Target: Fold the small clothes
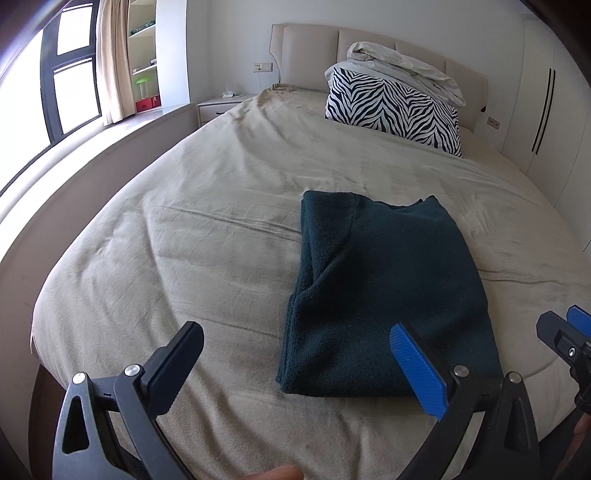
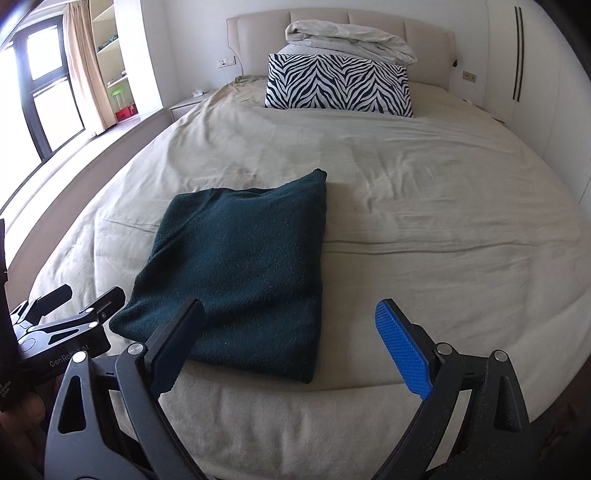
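Observation:
A dark teal knitted garment [image 1: 384,295] lies folded into a flat rectangle on the beige bed sheet [image 1: 192,236]; it shows again in the right wrist view [image 2: 243,273]. My left gripper [image 1: 295,369] hovers open over the near edge of the bed, its blue fingertip above the garment's near right corner. My right gripper [image 2: 291,350] is open too, held just in front of the garment's near edge, with nothing between its fingers. The left gripper [image 2: 74,306] also shows at the far left of the right wrist view.
A zebra-striped pillow [image 2: 338,86] and a rolled pale duvet [image 2: 347,40] sit at the padded headboard [image 2: 258,33]. A window ledge [image 1: 92,155] and bedside table [image 1: 218,105] run along the left. White wardrobe doors [image 1: 546,110] stand on the right.

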`<state>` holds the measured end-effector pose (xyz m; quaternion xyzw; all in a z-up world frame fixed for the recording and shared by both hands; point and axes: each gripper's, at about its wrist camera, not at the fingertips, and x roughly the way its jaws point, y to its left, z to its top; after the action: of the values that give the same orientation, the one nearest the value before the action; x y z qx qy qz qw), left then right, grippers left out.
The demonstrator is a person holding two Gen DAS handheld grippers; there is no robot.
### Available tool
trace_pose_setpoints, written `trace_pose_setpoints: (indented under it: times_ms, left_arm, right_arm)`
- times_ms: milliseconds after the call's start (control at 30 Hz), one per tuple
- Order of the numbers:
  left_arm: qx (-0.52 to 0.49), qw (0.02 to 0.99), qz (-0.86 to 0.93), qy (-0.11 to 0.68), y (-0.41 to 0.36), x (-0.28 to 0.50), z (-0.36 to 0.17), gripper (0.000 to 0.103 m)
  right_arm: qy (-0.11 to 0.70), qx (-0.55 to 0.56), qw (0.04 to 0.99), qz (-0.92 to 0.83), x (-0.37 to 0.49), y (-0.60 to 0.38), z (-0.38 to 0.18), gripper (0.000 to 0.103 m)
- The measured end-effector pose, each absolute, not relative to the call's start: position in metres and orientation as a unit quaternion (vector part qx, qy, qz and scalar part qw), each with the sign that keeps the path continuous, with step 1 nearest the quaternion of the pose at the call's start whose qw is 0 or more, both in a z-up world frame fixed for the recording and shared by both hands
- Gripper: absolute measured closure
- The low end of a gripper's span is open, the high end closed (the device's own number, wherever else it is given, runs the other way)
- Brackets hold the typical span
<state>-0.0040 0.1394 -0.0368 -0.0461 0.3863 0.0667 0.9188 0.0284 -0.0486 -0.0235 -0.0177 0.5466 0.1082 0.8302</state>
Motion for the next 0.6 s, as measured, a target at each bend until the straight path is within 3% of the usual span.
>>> trace_pose_setpoints:
  times_ms: [600]
  left_arm:
    - [-0.045, 0.918, 0.066, 0.388, 0.1389, -0.0036, -0.0383, 0.0]
  right_arm:
    - [0.548, -0.021, 0.829, 0.11, 0.0274, -0.0466, -0.0251, 0.008]
